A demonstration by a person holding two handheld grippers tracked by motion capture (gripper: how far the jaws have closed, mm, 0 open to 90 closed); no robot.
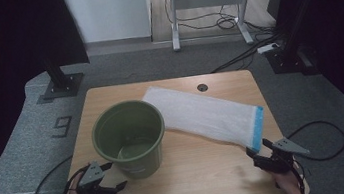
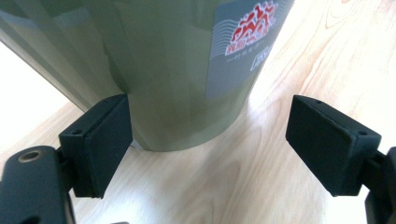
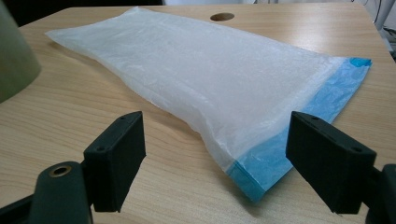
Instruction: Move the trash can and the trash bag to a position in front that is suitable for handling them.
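— Black left gripper (image 2: 208, 144) wide open, holding nothing, round green plastic bucket (image 1: 130, 137) near front left edge of tabletop (image 1: 201, 184). Could tip if bumped.

— Right gripper (image 3: 212, 163) open too, empty, by flat white plastic bag (image 3: 205, 79) with blue end. Slippery; might slide away.

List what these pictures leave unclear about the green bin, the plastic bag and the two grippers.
- Green bin: the small print on its label is blurred in the left gripper view; its rim is cut off by the top edge there.
- Plastic bag: its underside is hidden against the table.
- Left gripper: contact between the left pad and the bin wall cannot be told.
- Right gripper: open, short of the bag's blue edge.
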